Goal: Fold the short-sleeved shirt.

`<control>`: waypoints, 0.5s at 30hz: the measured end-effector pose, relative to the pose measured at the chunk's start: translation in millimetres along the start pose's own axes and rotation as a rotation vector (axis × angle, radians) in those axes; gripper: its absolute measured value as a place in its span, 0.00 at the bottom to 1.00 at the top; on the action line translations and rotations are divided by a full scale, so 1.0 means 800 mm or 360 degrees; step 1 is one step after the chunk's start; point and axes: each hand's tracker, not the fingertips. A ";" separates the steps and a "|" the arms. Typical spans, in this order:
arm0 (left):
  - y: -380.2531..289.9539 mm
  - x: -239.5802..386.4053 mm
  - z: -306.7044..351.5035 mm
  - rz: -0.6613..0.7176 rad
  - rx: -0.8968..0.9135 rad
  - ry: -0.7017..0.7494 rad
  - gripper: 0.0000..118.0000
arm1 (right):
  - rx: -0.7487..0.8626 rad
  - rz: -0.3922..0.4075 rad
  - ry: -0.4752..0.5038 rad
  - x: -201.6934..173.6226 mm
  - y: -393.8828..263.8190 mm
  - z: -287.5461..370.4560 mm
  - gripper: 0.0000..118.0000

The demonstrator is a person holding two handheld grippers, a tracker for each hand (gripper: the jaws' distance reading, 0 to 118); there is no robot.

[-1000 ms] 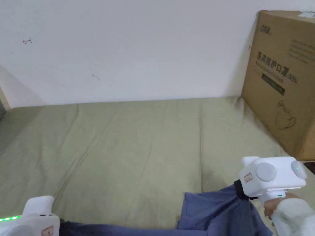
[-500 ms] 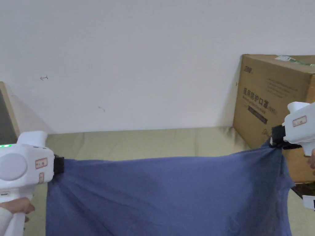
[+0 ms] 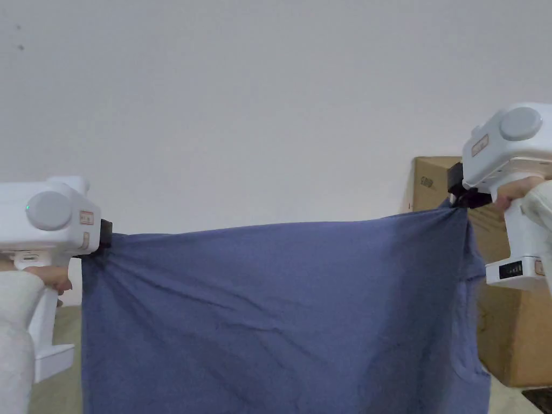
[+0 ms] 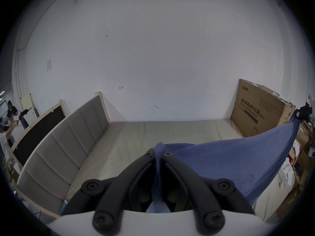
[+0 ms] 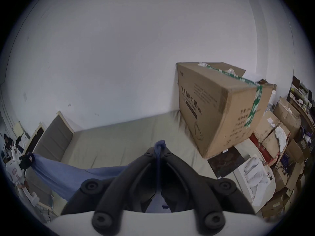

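Both grippers are rising higher than half a second ago, the right gripper [image 3: 457, 198] now above the left gripper [image 3: 105, 240]. Each one's fingers are clamping an upper corner of the blue shirt [image 3: 280, 312], which is hanging spread between them, above the bed [image 4: 153, 137] and near the cardboard box [image 5: 219, 106].

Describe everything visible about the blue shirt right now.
The blue shirt is a plain, soft, matte fabric, held up in the air and spread wide like a curtain. The left gripper and right gripper each pinch a bunched top corner between shut jaws. Its top edge sags slightly between them, higher on the right. Creases fan from both corners, and a short sleeve hangs at the right side.
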 end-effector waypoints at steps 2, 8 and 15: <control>0.029 -0.002 -0.019 0.0014 0.0012 0.0009 0.02 | 0.0037 -0.0007 -0.0020 -0.014 0.033 -0.007 0.03; 0.105 0.003 -0.069 0.0014 0.0094 0.0114 0.02 | 0.0105 0.0007 -0.0042 -0.043 0.110 -0.021 0.03; 0.159 0.016 -0.105 -0.0088 0.0168 0.0184 0.02 | 0.0280 0.0074 -0.0238 -0.069 0.145 -0.011 0.03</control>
